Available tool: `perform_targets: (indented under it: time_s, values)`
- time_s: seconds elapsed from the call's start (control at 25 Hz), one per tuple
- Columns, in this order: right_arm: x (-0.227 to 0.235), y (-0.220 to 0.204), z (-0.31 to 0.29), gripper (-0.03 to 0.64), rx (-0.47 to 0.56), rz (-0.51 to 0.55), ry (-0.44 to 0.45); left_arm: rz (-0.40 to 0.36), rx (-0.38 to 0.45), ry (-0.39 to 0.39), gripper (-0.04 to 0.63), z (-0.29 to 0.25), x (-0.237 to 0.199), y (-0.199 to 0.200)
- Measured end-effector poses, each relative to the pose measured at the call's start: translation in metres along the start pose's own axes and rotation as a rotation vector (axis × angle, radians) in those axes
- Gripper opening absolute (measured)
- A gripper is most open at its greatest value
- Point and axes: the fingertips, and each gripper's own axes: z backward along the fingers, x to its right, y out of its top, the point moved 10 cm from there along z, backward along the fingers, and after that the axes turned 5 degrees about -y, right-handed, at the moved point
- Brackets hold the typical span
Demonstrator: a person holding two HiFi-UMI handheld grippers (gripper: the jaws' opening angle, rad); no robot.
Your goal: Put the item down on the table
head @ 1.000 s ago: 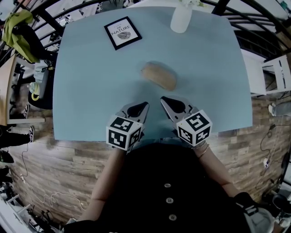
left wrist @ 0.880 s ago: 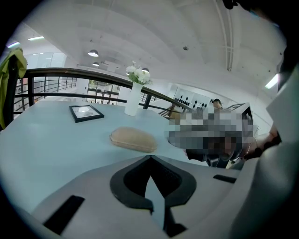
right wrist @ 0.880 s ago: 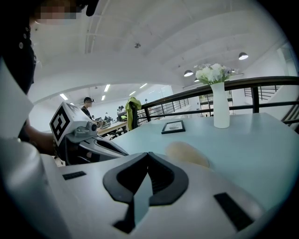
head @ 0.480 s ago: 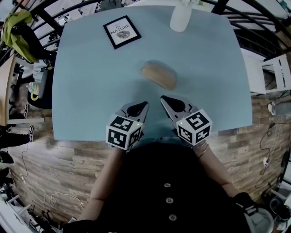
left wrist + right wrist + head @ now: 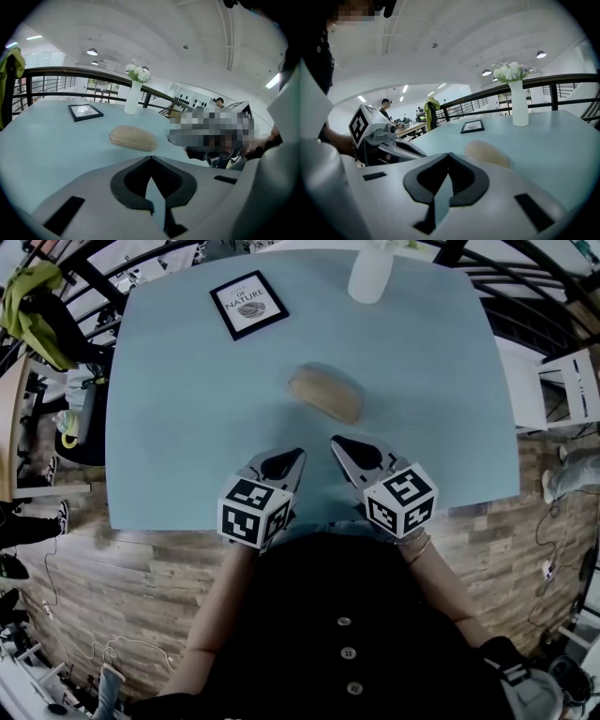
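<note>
A tan oval pouch (image 5: 325,395) lies flat on the light blue table (image 5: 187,418), near its middle. It shows beyond the jaws in the left gripper view (image 5: 133,138) and in the right gripper view (image 5: 487,153). My left gripper (image 5: 300,456) hovers over the table's near edge, jaws together at the tips, nothing between them. My right gripper (image 5: 336,442) sits beside it, also shut and empty. Both tips stop short of the pouch without touching it.
A black-framed picture (image 5: 248,305) lies at the table's far left. A white vase (image 5: 369,276) with flowers stands at the far edge. Dark railings (image 5: 84,277) ring the table, and wood flooring (image 5: 112,587) lies below the near edge.
</note>
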Motion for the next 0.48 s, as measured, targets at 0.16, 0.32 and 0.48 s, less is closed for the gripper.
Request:
perform_targets:
  time_s: [0.16, 0.32, 0.48]
  values:
    - [0.0003, 0.0003, -0.0008, 0.005, -0.002, -0.001, 0.003, 0.007, -0.004, -0.002, 0.017, -0.0004, -0.0008, -0.0008]
    - [0.0004, 0.0003, -0.0010, 0.005, -0.002, -0.002, 0.002, 0.008, -0.004, -0.008, 0.017, 0.0000, -0.0010, 0.0001]
    - [-0.0012, -0.0004, -0.0010, 0.005, -0.004, -0.004, 0.012, 0.014, -0.001, -0.004, 0.017, 0.0007, -0.0011, -0.0014]
